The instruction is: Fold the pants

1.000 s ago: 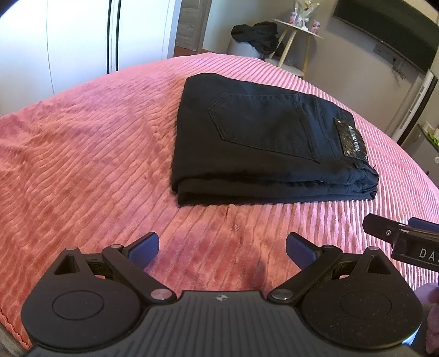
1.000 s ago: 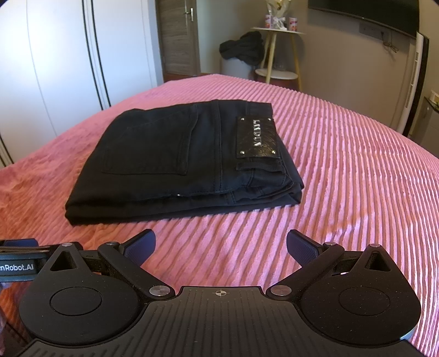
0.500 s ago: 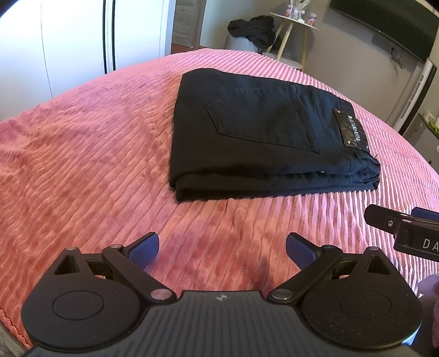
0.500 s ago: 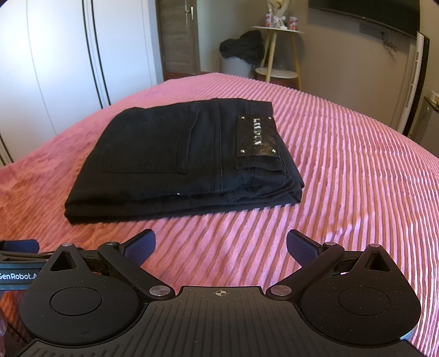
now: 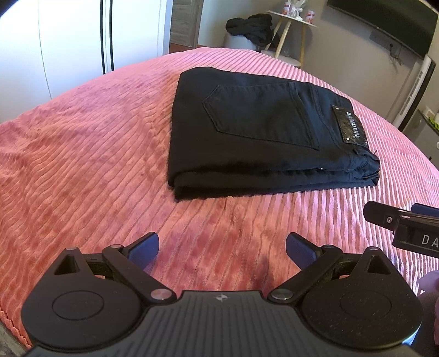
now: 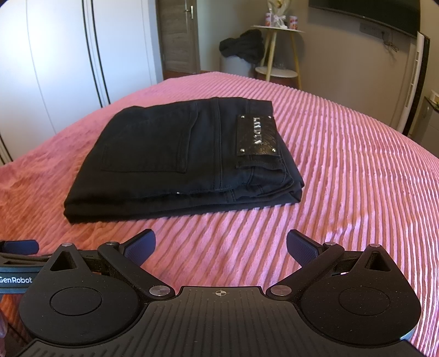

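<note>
Black pants lie folded into a flat rectangular stack on the pink ribbed bedspread, back pocket and shiny label up. They also show in the right wrist view. My left gripper is open and empty, hovering over the bedspread short of the stack's near edge. My right gripper is open and empty, also short of the stack. Neither touches the pants. The right gripper's side shows at the right edge of the left wrist view.
White wardrobe doors stand to the left. A small side table and a dark garment on a grey stool stand beyond the bed. A dark screen hangs on the far wall.
Both grippers have drawn slightly back from the folded pants and tilted a little; the pants have not moved. Both grippers stay open.
</note>
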